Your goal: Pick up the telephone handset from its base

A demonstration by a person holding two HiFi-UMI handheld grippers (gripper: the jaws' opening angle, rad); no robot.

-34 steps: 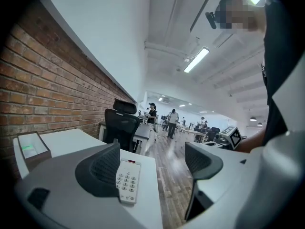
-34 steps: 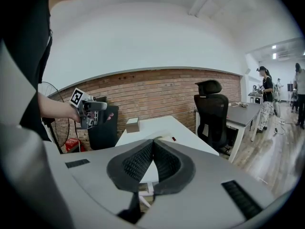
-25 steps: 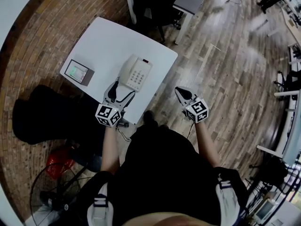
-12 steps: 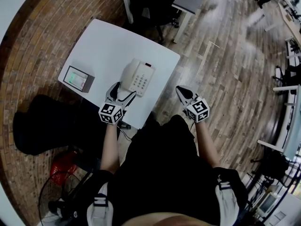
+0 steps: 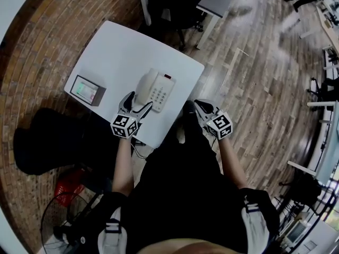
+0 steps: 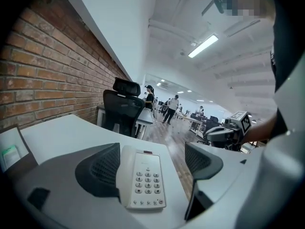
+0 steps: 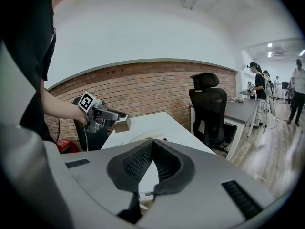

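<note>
- Your left hand-held gripper (image 5: 137, 102) has edged slightly closer to the telephone (image 5: 159, 91). Its jaws are spread wide and frame the phone without touching it.
- The handset (image 5: 143, 84) still lies in its cradle along the phone's left side, on the desk (image 5: 116, 46).
- Your right hand-held gripper (image 5: 199, 106) has swung in toward the desk edge, with its jaws pressed together and nothing in them.
- The approach looks nearly finished, and the grasp is still to come.

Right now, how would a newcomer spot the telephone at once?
Find the white table by the brick wall. Near its front edge, just ahead of the open left hand-held gripper, sits the telephone. It is cream with a number keypad and handset on its left, unlike the small dark box with a green screen nearby.
</note>
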